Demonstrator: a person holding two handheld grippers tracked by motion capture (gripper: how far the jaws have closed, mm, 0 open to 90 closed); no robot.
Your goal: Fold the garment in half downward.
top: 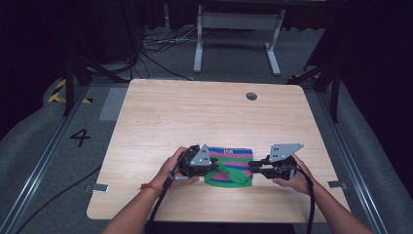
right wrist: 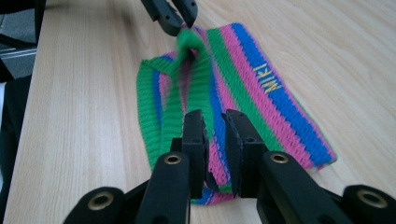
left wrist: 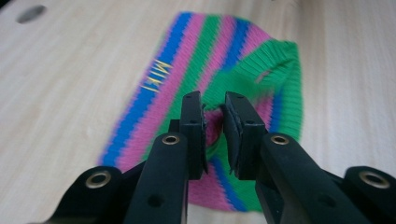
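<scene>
Jaws of the left gripper [left wrist: 214, 109] stand nearly together with a narrow slot between them, and a bit of the striped knit cloth [left wrist: 201, 84] sits in that slot, pink and green fabric bunched at the pads, so it reads as a pinch on the cloth. Right gripper [right wrist: 215, 123] jaws stand the same way, a slim gap with cloth edge caught between the pads near the short end of the piece. From the right gripper view the left gripper's jaw tips show at the top, holding a raised green fold of the cloth above the rest of it. Cloth [top: 229, 165] has green, pink and blue stripes, with small yellow stitched lettering on a blue stripe and a ribbed green band along one side; part of the band is lifted and twisted, the rest lies flat. It lies on the wooden table [top: 160, 112] toward the near edge, roughly centred between the left and right edges. In the high view the left gripper [top: 214, 167] sits at the cloth's left end and the right gripper [top: 251, 167] at its right end, both pointing inward at each other, each with a grey three-cornered plate on top. Left hand [top: 170, 168] and right hand [top: 292, 178] wrap the gripper bodies, forearms coming in over the near edge. Round dark hole [top: 251, 96] sits in the table near the far edge, right of centre.
</scene>
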